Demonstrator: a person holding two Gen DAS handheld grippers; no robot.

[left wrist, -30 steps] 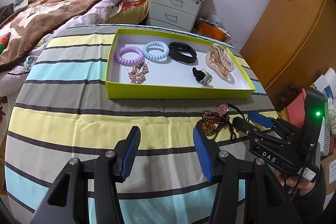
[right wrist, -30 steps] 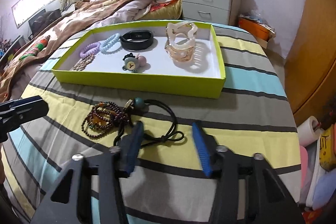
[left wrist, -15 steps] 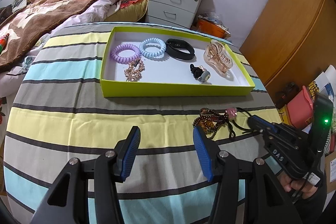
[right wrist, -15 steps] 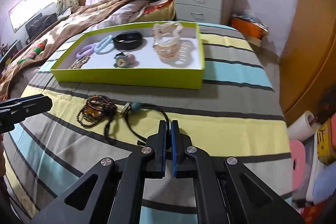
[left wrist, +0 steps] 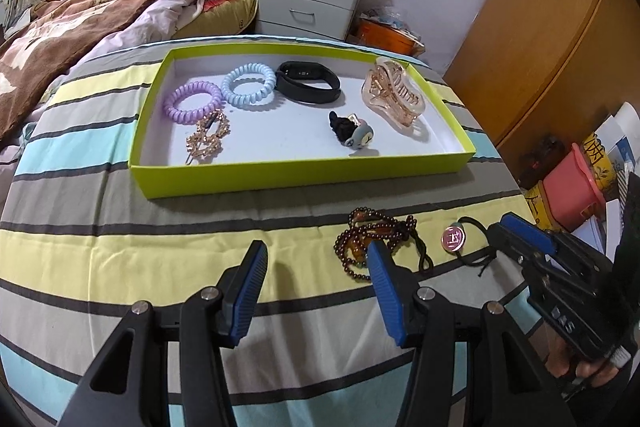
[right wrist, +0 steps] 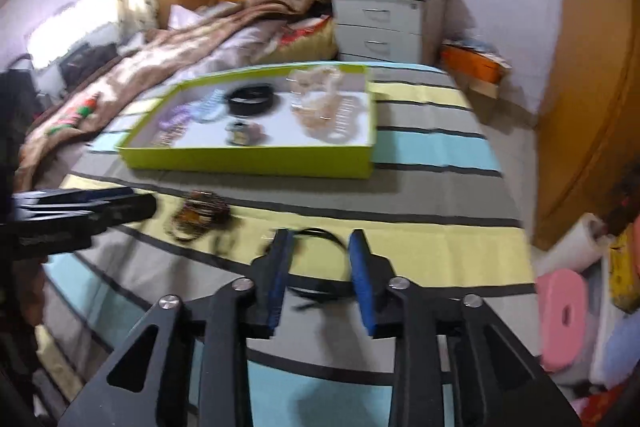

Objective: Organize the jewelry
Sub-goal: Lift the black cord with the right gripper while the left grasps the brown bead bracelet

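While the left tool (left wrist: 316, 267) hovers wide open w/ nothing in it over the striped worktop (left wrist: 120, 251), the right tool (right wrist: 318, 247) is part open, pads either side of the black cord (right wrist: 320, 291) but not clamped; right view is blurred, so contact can't be confirmed. Cord w/ pink charm (left wrist: 453, 239) lies near-right on the worktop, just beside the brown bead strand (left wrist: 372, 243), both outside the tray (left wrist: 304, 175).

Handling guess: cord is light, limp, will dangle and drag the charm; may snag the beads since they look to overlap. Best grab on the cord loop, not the small round charm, which looks slippery.

Tray holds: purple coil tie (left wrist: 192, 101), blue coil tie (left wrist: 249, 85), black band (left wrist: 308, 81), clear claw clip (left wrist: 394, 97), gold hairpin (left wrist: 207, 141), small black clip (left wrist: 350, 131). Free space at near-middle.
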